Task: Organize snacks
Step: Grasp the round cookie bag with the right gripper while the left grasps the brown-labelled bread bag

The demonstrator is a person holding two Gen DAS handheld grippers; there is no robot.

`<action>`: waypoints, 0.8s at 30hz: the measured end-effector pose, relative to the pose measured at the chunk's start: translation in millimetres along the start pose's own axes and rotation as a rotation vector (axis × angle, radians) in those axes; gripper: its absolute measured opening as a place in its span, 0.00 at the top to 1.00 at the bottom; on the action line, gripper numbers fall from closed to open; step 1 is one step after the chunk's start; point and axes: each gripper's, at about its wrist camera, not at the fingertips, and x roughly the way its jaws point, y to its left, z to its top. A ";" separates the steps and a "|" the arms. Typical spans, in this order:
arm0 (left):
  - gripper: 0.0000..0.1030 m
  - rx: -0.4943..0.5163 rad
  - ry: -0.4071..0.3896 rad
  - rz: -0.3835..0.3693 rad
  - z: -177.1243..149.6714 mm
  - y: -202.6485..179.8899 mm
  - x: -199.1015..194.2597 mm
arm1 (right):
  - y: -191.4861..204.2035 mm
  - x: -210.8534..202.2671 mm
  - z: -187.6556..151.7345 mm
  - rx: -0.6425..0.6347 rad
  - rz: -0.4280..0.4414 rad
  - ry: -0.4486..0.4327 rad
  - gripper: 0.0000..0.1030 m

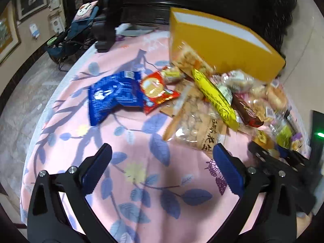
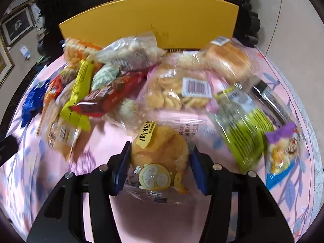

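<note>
A heap of snack packets lies on a pink floral tablecloth [image 1: 141, 182] in front of an open yellow box [image 2: 154, 20]. My right gripper [image 2: 160, 145] is shut on a clear-wrapped bun with a yellow label and a cartoon face [image 2: 160, 154], its blue pads pressed on both sides. My left gripper [image 1: 162, 147] hovers open over bare cloth with nothing between its fingers. Ahead of it lie a peanut bag [image 1: 198, 125], a yellow bar [image 1: 214, 99], a round red packet [image 1: 156, 89] and a blue packet [image 1: 113, 95].
Right of the bun lie a green packet [image 2: 243, 125] and a purple-topped one [image 2: 281, 149]; behind it, a barcoded biscuit bag [image 2: 176, 93] and a round bread [image 2: 228, 60]. A folding chair [image 1: 77, 30] stands past the table's far left edge. A dark device with a green light [image 1: 318, 135] is at the right.
</note>
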 end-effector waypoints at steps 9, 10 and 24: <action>0.02 0.044 0.044 0.014 8.1 -35.7 43.1 | -25.6 -24.8 -23.2 0.026 0.095 0.025 0.46; 0.02 0.063 0.050 0.021 7.9 -39.9 46.7 | -31.9 -25.0 -27.1 0.028 0.099 0.024 0.46; 0.48 0.068 0.012 -0.007 5.3 -48.6 62.2 | -18.4 -11.8 -24.5 -0.023 0.047 -0.033 0.46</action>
